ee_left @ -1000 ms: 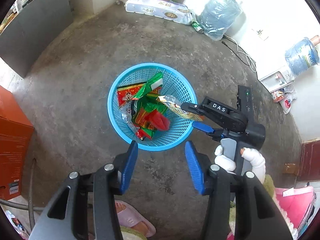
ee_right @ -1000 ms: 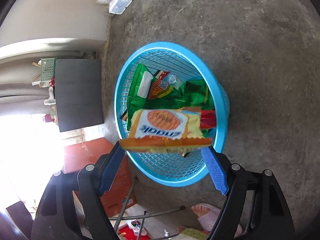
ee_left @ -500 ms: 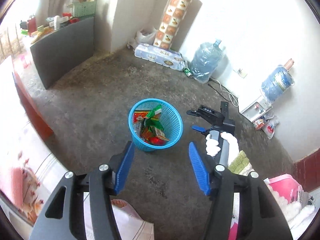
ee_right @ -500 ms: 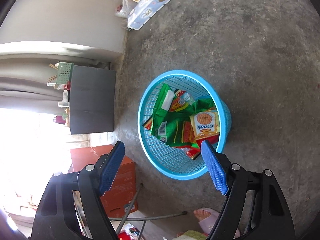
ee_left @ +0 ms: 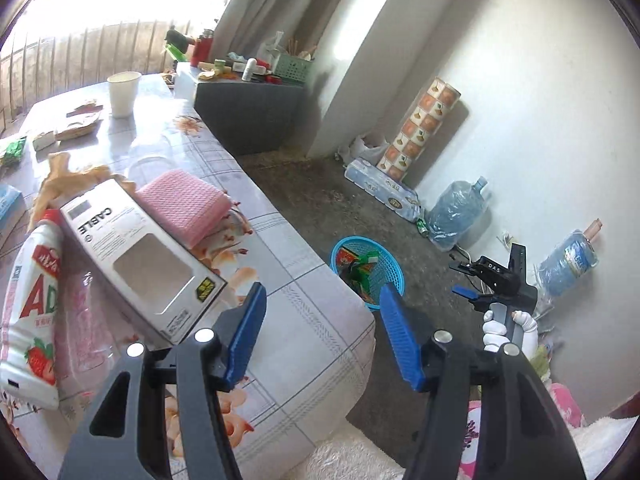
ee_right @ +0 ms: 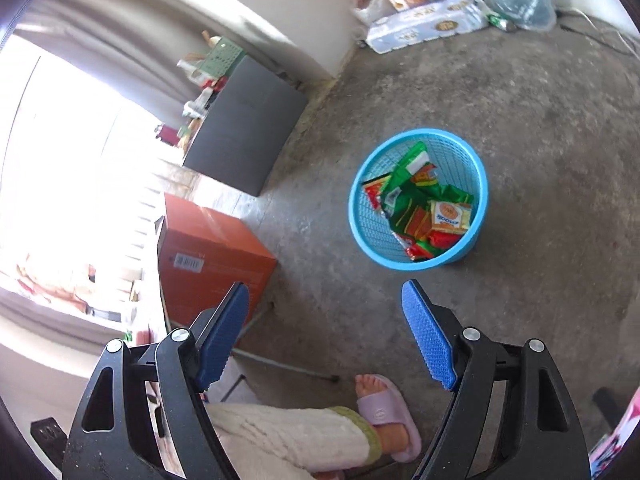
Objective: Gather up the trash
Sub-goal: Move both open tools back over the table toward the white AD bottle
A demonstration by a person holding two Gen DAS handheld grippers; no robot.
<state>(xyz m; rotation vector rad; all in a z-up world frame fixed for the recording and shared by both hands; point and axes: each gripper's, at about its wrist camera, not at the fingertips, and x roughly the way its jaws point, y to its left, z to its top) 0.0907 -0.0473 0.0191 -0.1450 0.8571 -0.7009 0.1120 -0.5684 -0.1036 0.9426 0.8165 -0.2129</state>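
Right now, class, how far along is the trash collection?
Done: wrappers already lie in the blue basket. In hand: nothing; the left gripper, jaws just opening, and the right gripper are both empty. Left: the table holds a cable box, a bottle and wrappers.

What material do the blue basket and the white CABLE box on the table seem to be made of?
The blue basket looks like moulded plastic: a glossy rim and an open mesh wall. The CABLE box seems printed cardboard with a smooth finish, folded edges and a cut window; whether film covers the window I cannot tell.
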